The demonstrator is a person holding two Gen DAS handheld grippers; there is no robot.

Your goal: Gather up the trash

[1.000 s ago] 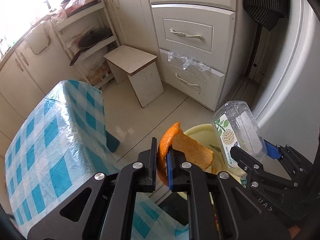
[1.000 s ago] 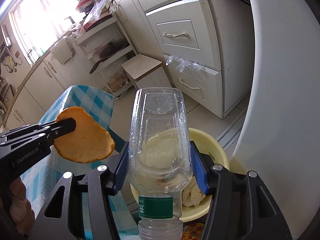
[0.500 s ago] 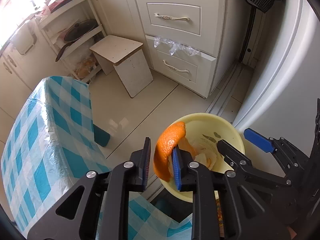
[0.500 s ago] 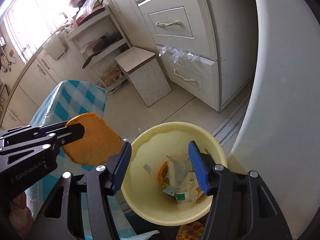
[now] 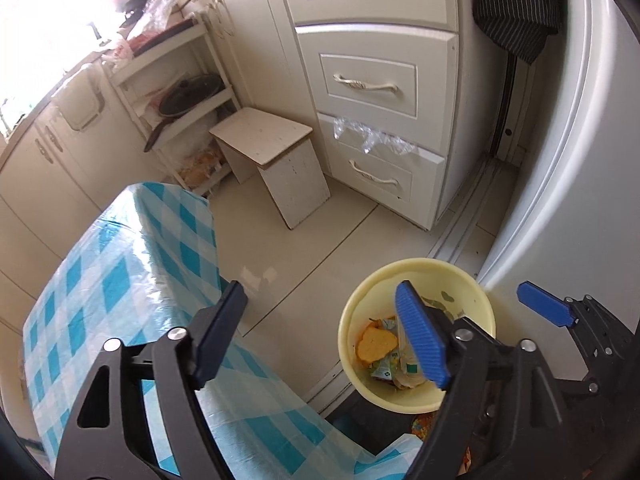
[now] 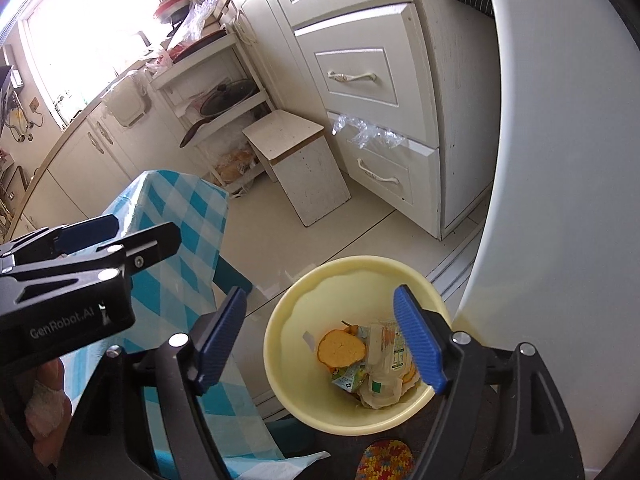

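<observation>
Left gripper (image 5: 320, 332) jaws: spread wide, empty.
Right gripper (image 6: 320, 336) jaws: spread wide, empty.
Yellow bin (image 6: 292, 320): orange peel (image 6: 341, 348), plastic bottle (image 6: 378, 364) inside.
Right view only: crocheted mat (image 6: 384, 460).

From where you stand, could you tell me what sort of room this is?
Most likely a home kitchen: cream drawers, a shelf rack with a lidded pan, and a checked tablecloth beside a yellow trash bin.

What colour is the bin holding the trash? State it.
Pale yellow bin, shown best in the right wrist view.

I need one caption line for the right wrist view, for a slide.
Both grippers open: right gripper above the yellow bin holding orange peel and a plastic bottle; left gripper beside it.
</observation>
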